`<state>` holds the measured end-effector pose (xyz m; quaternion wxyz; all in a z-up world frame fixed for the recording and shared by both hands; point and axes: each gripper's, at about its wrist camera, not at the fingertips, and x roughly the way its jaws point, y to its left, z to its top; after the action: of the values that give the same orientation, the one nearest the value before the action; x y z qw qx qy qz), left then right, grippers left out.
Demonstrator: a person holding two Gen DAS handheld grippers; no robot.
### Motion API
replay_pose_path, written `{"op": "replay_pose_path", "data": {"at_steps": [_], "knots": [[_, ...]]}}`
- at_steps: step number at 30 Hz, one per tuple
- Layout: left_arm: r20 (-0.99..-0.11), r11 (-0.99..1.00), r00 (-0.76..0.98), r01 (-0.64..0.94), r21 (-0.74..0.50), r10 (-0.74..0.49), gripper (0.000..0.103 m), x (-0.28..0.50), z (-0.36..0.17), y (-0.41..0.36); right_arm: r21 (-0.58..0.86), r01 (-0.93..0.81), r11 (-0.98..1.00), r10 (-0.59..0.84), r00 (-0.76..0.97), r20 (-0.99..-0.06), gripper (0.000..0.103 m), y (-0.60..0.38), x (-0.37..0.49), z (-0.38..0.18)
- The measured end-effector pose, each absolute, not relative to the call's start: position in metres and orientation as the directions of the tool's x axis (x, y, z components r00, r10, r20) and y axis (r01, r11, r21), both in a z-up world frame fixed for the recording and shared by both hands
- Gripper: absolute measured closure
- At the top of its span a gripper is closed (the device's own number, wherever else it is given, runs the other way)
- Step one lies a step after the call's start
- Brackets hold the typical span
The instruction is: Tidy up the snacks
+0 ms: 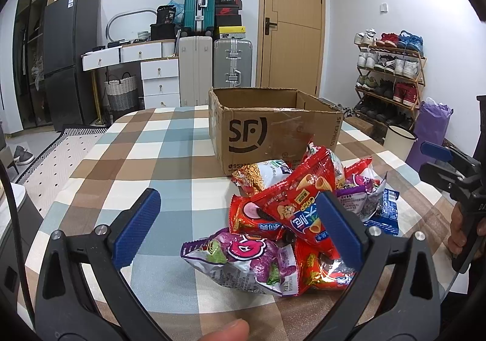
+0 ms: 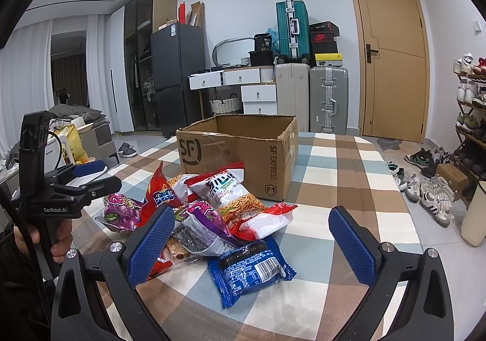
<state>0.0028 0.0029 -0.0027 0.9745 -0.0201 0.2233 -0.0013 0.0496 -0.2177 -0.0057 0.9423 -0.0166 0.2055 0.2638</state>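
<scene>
A heap of snack packets (image 1: 303, 219) lies on the checked surface (image 1: 145, 140), just in front of an open cardboard box (image 1: 273, 128) printed with "SF" that stands further back near the middle. In the left wrist view, the left tongs (image 1: 240, 228) hang low over the near edge of the heap with their blue pads spread wide apart and holding nothing; a purple packet (image 1: 246, 262) lies between them, and a red packet (image 1: 291, 204) with cone pictures rests tilted on top of the pile just beyond. A fingertip (image 1: 227, 332) shows at the bottom edge of that view. In the right wrist view, the right tongs (image 2: 252, 234) are also wide apart and empty, and a blue packet (image 2: 252, 268) lies flat on the cloth between their pads, at the near side of the heap. Behind it a white noodle packet (image 2: 231, 192) leans against the box's front corner. Each tool shows in the other's view, gripped by a hand (image 2: 57, 234) at the side of the pile.
</scene>
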Motion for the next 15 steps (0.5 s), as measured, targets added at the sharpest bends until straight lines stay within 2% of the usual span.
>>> {"op": "replay_pose_path", "data": {"at_steps": [15], "knots": [[-0.434,0.999,0.901,-0.007,-0.039,-0.011,0.001,0.0014,-0.0029,0.0024,0.059,-0.483,0.874,0.463,0.788,-0.407,0.000,-0.2158,0.0522,-0.0065]]}}
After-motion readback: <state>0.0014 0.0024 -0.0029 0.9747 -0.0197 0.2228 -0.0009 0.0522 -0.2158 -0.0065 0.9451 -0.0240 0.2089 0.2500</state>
